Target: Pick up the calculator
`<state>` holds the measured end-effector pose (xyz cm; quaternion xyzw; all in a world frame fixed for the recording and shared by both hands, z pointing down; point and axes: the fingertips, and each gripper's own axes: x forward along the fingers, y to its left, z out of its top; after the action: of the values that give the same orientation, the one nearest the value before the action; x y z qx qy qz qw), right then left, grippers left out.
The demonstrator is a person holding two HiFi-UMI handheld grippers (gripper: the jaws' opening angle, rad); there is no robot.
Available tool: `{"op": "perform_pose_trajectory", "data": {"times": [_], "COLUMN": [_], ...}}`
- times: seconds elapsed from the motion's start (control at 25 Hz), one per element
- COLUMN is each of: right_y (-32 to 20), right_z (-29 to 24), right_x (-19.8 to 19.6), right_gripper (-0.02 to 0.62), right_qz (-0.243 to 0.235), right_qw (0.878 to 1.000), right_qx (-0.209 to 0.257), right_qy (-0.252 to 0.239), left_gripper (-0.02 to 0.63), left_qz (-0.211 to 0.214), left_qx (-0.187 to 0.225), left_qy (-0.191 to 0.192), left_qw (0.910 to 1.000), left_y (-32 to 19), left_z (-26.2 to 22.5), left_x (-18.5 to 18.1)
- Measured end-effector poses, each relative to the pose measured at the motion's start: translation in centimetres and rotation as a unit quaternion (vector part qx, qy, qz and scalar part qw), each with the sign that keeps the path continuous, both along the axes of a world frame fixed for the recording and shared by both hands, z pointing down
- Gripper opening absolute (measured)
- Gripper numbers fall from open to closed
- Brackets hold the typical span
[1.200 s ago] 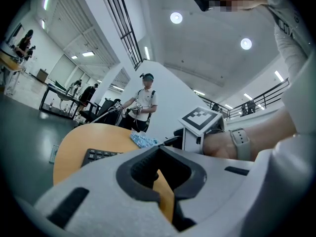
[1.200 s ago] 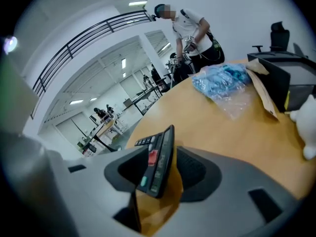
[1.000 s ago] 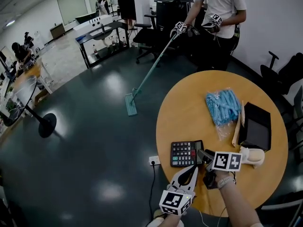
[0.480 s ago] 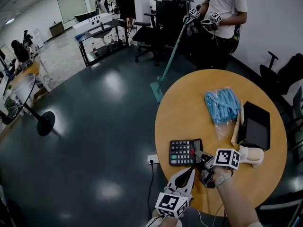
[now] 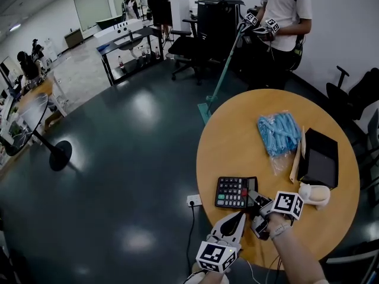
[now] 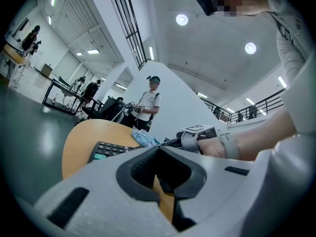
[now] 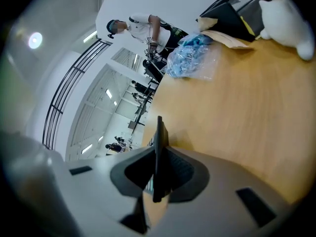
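Right gripper (image 5: 254, 198) now rolled over, jaws no longer wide, being closed onto right edge of calculator (image 5: 235, 192). Calculator not lifted yet, flat by near edge of table (image 5: 237, 129). Left gripper (image 5: 239, 216) pressed together, empty. Lift probably next.

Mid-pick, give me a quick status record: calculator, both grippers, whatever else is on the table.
calculator: on the round table, near its edge, one side between the right jaws
right gripper: jaws closing on the calculator
left gripper: jaws together, empty
other items: blue bag, black box, white object
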<state>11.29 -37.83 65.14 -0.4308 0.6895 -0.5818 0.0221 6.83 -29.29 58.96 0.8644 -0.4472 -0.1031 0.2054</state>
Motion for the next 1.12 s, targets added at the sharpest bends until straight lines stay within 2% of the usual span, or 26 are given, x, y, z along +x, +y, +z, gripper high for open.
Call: {"op": "perform_pose_trajectory", "data": {"times": [0.28,0.68,0.92,1.12], "right_y": [1.5,4.1,4.8,5.9], "right_z": [-4.0,-10.4,-12.9,-14.4], "right_x": [1.3,2.8,2.9,3.3], "right_gripper": [0.055,0.055,0.055,0.055], "right_qz": [0.025,0.066,0.067,0.079], "right_qw": [0.999,0.996,0.994,0.994], "right_qx": [0.02,0.049,0.069,0.066], "right_qy": [-0.013,-0.039,-0.044,-0.039], "left_gripper": [0.008,0.008,0.008,0.008], "left_qz": [0.025,0.044,0.051,0.051], "left_qx": [0.017,0.024,0.035,0.031], "left_qy": [-0.011,-0.007,-0.006,-0.004], "left_qw": [0.9995,0.9987,0.9981,0.9982], "left_y": [0.6,2.9,3.9,4.9], "left_z": [-2.4,-5.6,-7.8,-8.2], "left_x": [0.8,1.4,1.7,1.4]}}
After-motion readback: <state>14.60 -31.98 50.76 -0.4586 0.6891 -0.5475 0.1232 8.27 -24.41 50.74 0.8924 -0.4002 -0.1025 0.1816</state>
